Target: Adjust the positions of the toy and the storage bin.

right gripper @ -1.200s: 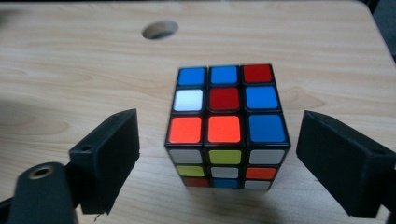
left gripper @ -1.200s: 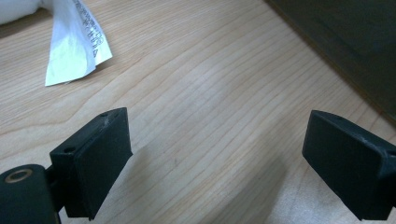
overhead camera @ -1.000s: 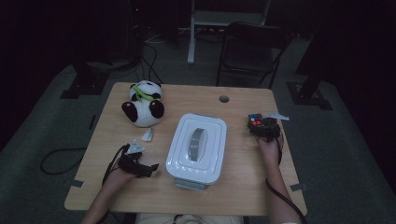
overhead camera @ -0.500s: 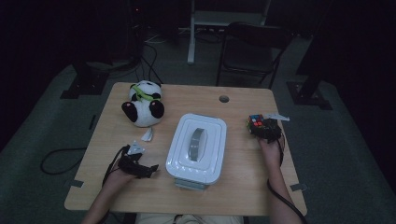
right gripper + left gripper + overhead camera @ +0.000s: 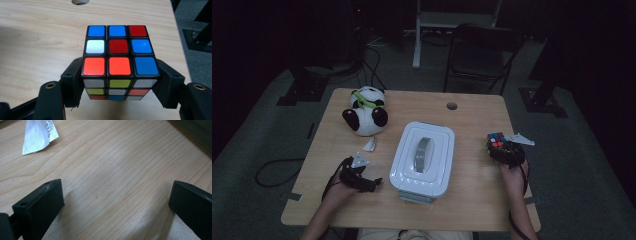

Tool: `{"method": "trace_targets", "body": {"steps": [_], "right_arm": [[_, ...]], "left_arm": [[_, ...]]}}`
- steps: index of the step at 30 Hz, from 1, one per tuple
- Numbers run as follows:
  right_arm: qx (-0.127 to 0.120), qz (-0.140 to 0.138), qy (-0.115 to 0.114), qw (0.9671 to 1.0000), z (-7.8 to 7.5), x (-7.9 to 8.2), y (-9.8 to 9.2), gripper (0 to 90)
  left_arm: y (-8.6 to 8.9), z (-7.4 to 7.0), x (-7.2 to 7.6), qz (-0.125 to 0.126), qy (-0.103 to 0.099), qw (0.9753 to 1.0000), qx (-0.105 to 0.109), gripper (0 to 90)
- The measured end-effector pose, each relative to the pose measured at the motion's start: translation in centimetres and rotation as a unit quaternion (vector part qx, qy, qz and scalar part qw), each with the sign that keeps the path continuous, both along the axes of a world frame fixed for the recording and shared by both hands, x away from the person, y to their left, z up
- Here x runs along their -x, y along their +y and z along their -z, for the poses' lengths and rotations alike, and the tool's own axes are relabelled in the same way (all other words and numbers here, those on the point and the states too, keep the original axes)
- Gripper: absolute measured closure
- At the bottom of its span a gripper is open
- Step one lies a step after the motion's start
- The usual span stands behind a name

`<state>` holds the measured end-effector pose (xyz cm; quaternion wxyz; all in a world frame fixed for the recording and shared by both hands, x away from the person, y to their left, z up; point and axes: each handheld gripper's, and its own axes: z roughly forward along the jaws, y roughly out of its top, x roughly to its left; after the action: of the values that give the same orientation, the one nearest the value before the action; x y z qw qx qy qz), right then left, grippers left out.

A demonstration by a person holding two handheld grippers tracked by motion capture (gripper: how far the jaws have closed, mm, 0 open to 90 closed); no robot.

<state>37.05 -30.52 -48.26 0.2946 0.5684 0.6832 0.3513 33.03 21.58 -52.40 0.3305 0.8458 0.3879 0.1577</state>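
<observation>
From the high view the right gripper (image 5: 504, 150) grips the puzzle cube (image 5: 495, 140) near the table's (image 5: 472, 107) right edge, the lidded white box (image 5: 422, 160) lying toward the centre, while the left gripper view has the left gripper (image 5: 112, 202) spread wide over bare wood, and the right gripper view confirms both jaws pressing the cube's (image 5: 119, 62) sides.

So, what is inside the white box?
The box is shut: its lid with a grey handle covers everything, so the contents cannot be seen. The cube sits outside it, between the right gripper's jaws.
</observation>
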Motion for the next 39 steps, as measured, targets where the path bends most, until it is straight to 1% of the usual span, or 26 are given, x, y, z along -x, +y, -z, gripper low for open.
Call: {"method": "trace_targets", "body": {"steps": [1, 2, 3, 7, 8, 9, 10, 14, 15, 17, 18, 19, 23, 26, 27, 29, 30, 32, 33, 34, 35, 36, 39], "right_arm": [[0.0, 0.0, 0.0, 1.0, 0.0, 0.0, 0.0, 34.0], [-0.006, -0.002, -0.001, 1.0, 0.0, 0.9, -0.2, 33.9], [-0.006, -0.002, -0.001, 1.0, 0.0, 0.9, -0.2, 33.9], [0.001, -0.001, -0.005, 1.0, 0.0, 2.6, -0.5, 33.9], [0.004, 0.003, 0.001, 1.0, 0.1, 3.3, -0.7, 33.9], [0.004, 0.003, 0.001, 1.0, 0.1, 3.3, -0.7, 33.9], [0.005, 0.003, 0.001, 1.0, 0.2, 3.6, -0.8, 33.9], [0.01, 0.004, 0.01, 0.9999, 0.4, 5.1, -1.2, 33.9], [0.014, 0.005, 0.016, 0.9998, 0.6, 5.7, -1.4, 33.9], [0.014, 0.005, 0.016, 0.9998, 0.6, 5.7, -1.4, 33.9], [0.017, 0.006, 0.018, 0.9997, 0.6, 6.0, -1.6, 33.9], [0.014, 0.006, 0.025, 0.9996, 0.8, 6.7, -1.8, 33.9], [0.016, 0.009, 0.028, 0.9994, 1.1, 7.3, -2.0, 33.9], [0.014, 0.011, 0.033, 0.9993, 1.4, 7.6, -2.2, 33.9], [0.017, 0.013, 0.035, 0.9991, 1.7, 7.9, -2.2, 33.9], [0.017, 0.011, 0.038, 0.9991, 1.8, 8.0, -2.2, 33.9], [0.005, 0.009, 0.037, 0.9993, 2.1, 8.4, -2.3, 33.9], [0.001, 0.009, 0.035, 0.9993, 2.2, 8.6, -2.4, 33.9], [0.001, 0.012, 0.033, 0.9994, 2.4, 9.1, -2.4, 33.9], [-0.006, 0.012, 0.031, 0.9994, 2.5, 9.3, -2.4, 33.9], [-0.006, 0.012, 0.031, 0.9994, 2.5, 9.3, -2.4, 33.9], [-0.007, 0.009, 0.031, 0.9995, 2.5, 9.7, -2.5, 33.9], [-0.008, 0.009, 0.034, 0.9994, 2.4, 9.8, -2.5, 33.7]], "left_arm": [[0.0, 0.0, 0.0, 0.0, 0.0, 1.0, 0.0, 0.6], [0.0, 0.0, 0.0, -0.001, 0.0, 1.0, 0.0, 0.6], [0.0, 0.0, 0.0, 0.0, 0.0, 1.0, 0.0, 0.6], [0.0, 0.0, 0.0, -0.001, 0.0, 1.0, 0.0, 0.5], [0.0, 0.0, 0.0, -0.001, 0.0, 1.0, 0.0, 0.5], [0.0, 0.0, 0.0, -0.001, 0.0, 1.0, 0.0, 0.5], [0.0, 0.0, 0.0, -0.001, 0.0, 1.0, 0.0, 0.5], [0.0, 0.0, 0.1, -0.003, 0.0, 1.0, 0.0, 0.6], [-0.1, 0.0, 0.1, -0.004, 0.0, 1.0, 0.0, 0.6], [-0.1, 0.0, 0.1, -0.006, 0.0, 1.0, 0.001, 0.6], [-0.2, 0.0, 0.2, -0.013, 0.0, 0.9999, 0.001, 0.6], [-0.2, 0.0, 0.2, -0.015, 0.001, 0.9999, 0.001, 0.6], [-0.2, 0.0, 0.3, -0.018, 0.001, 0.9998, 0.001, 0.6], [-0.2, 0.0, 0.5, -0.032, 0.001, 0.9995, 0.002, 0.6], [-0.3, 0.0, 0.6, -0.037, 0.0, 0.9993, 0.002, 0.6], [-0.3, 0.0, 0.7, -0.041, 0.0, 0.9992, 0.002, 0.7], [-0.3, 0.0, 0.7, -0.042, 0.0, 0.9991, 0.003, 0.6], [-0.3, 0.0, 0.7, -0.041, 0.0, 0.9992, 0.001, 0.6], [-0.3, 0.0, 0.7, -0.041, 0.0, 0.9992, 0.002, 0.7], [-0.3, 0.0, 0.7, -0.041, 0.0, 0.9992, 0.002, 0.6], [-0.3, 0.0, 0.7, -0.041, 0.0, 0.9992, 0.002, 0.6], [-0.3, 0.0, 0.7, -0.041, -0.001, 0.9992, 0.002, 0.6], [-0.3, 0.0, 0.7, -0.041, -0.001, 0.9992, 0.002, 0.6]]}}
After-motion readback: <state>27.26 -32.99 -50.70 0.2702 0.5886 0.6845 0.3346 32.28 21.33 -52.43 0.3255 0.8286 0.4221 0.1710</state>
